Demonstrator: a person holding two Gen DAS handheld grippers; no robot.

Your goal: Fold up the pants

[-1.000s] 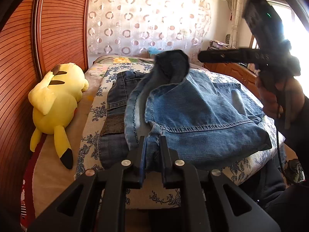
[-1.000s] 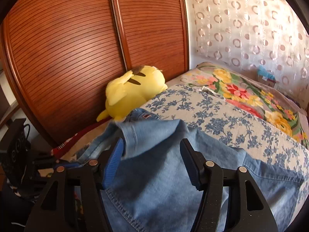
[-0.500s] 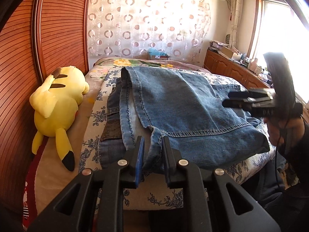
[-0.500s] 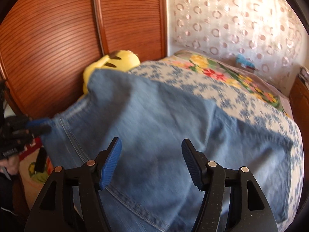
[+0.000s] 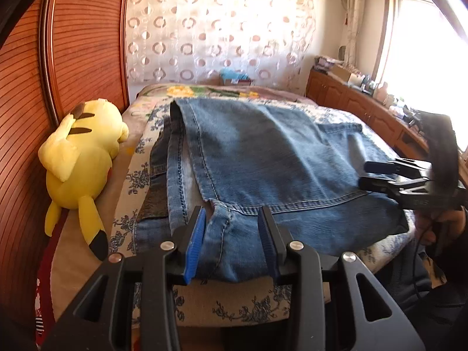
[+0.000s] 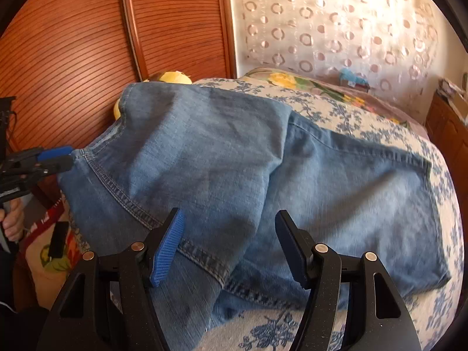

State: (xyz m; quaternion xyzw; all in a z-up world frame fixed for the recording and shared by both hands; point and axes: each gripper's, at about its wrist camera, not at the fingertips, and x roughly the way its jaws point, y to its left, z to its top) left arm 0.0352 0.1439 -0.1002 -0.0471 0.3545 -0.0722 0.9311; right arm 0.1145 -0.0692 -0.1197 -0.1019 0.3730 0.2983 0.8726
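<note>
My left claw (image 5: 232,242), black with blue ribbed pads, stands parted at the near edge of the bed; the hem of the folded blue denim pants (image 5: 278,158) lies between its fingers, and neither pad is seen pressing the cloth. My right claw (image 6: 229,245) is likewise spread wide, poised over a seamed corner of the same pants (image 6: 219,161), gripping nothing. In the left wrist view the right claw appears at the pants' far right edge, fingers apart. The pants lie folded, one layer over another, across the blue-and-white floral bedspread (image 5: 228,310), the top layer's stitched hem facing my left claw. A yellow plush toy with black-tipped ears (image 5: 80,158) lies on the bed just beside the pants, against the ribbed reddish wooden wardrobe doors (image 5: 84,44). A white curtain patterned with rings (image 5: 216,26) hangs behind the bed.
</note>
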